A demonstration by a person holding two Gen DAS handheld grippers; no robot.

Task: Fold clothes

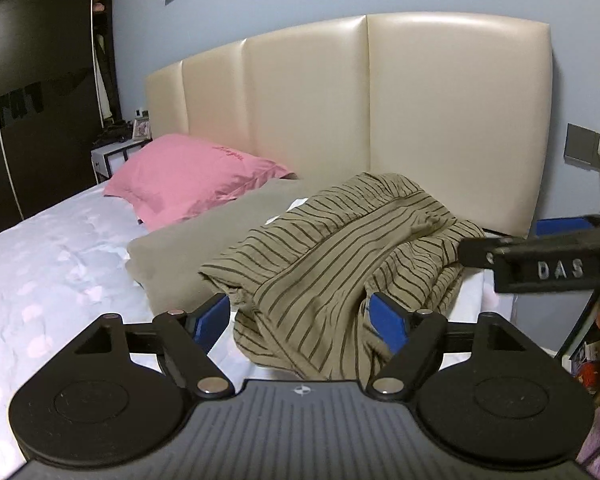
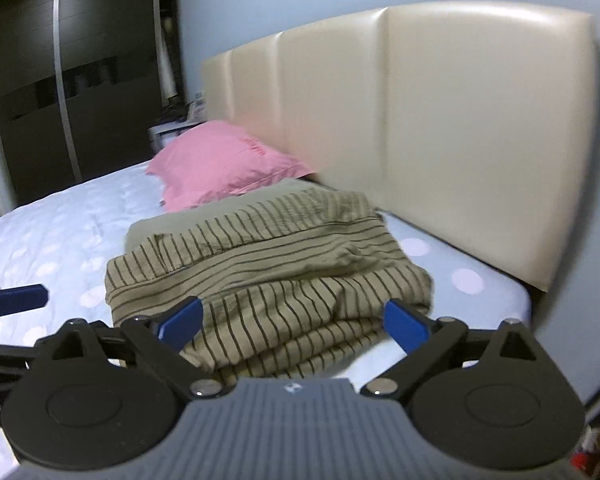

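An olive garment with dark stripes (image 1: 332,264) lies in a loosely folded bundle near the head of the bed, partly on top of a plain olive folded cloth (image 1: 188,248). My left gripper (image 1: 300,320) is open just above the bundle's near edge, its blue pads astride the cloth without pressing it. In the right wrist view the striped garment (image 2: 268,276) fills the middle. My right gripper (image 2: 294,322) stands wide open over its near edge, nothing pinched. One blue finger (image 2: 18,300) of the left gripper shows at the left.
A pink pillow (image 1: 188,180) lies behind the clothes against the cream padded headboard (image 1: 380,120). The bedsheet (image 1: 40,280) is white with pale dots. A dark wardrobe (image 1: 40,100) and a bedside table (image 1: 112,156) stand at the left; the bed's edge drops off on the right.
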